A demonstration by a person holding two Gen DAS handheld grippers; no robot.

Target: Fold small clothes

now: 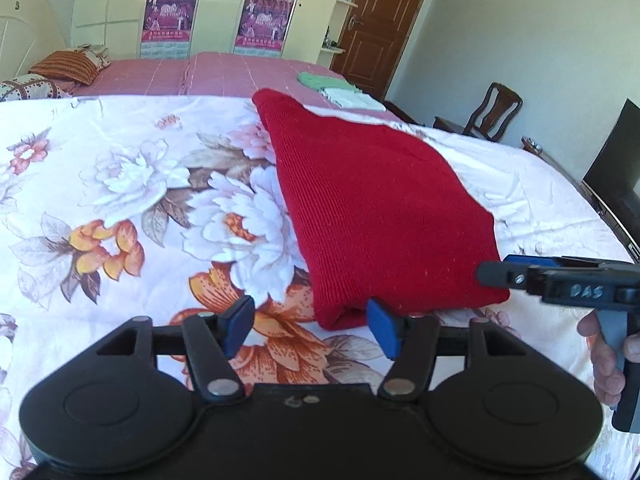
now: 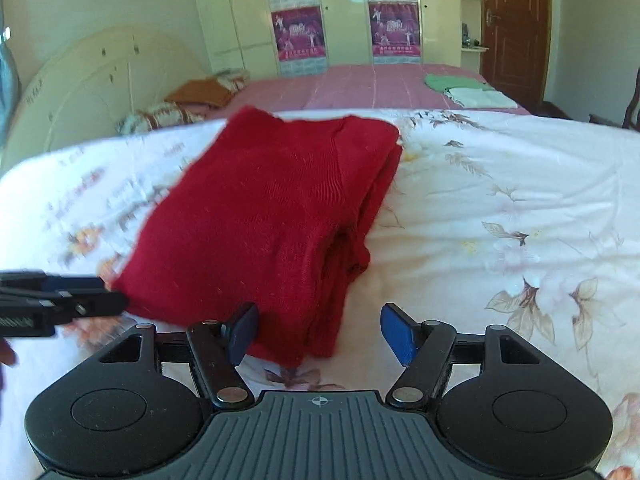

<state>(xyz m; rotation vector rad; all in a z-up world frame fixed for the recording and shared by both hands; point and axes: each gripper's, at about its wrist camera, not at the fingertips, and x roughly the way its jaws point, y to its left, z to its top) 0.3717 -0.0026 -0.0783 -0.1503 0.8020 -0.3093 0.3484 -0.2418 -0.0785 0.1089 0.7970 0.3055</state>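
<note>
A red knit garment (image 1: 372, 200) lies folded in a thick stack on the floral bedsheet (image 1: 120, 184). My left gripper (image 1: 312, 326) is open and empty, its fingers just short of the garment's near left corner. My right gripper (image 2: 322, 332) is open and empty, its fingers either side of the garment's near right corner (image 2: 280, 220). Each gripper shows from the side in the other view: the right gripper (image 1: 496, 272) at the garment's near right edge, the left gripper (image 2: 108, 300) at its near left edge.
A green cloth (image 1: 320, 79) and a white cloth (image 1: 352, 98) lie folded on the pink bedspread (image 1: 224, 76) beyond. Pillows (image 1: 64, 66) sit by the headboard at the far left. A wooden chair (image 1: 488, 112) and a dark screen (image 1: 616, 172) stand to the right.
</note>
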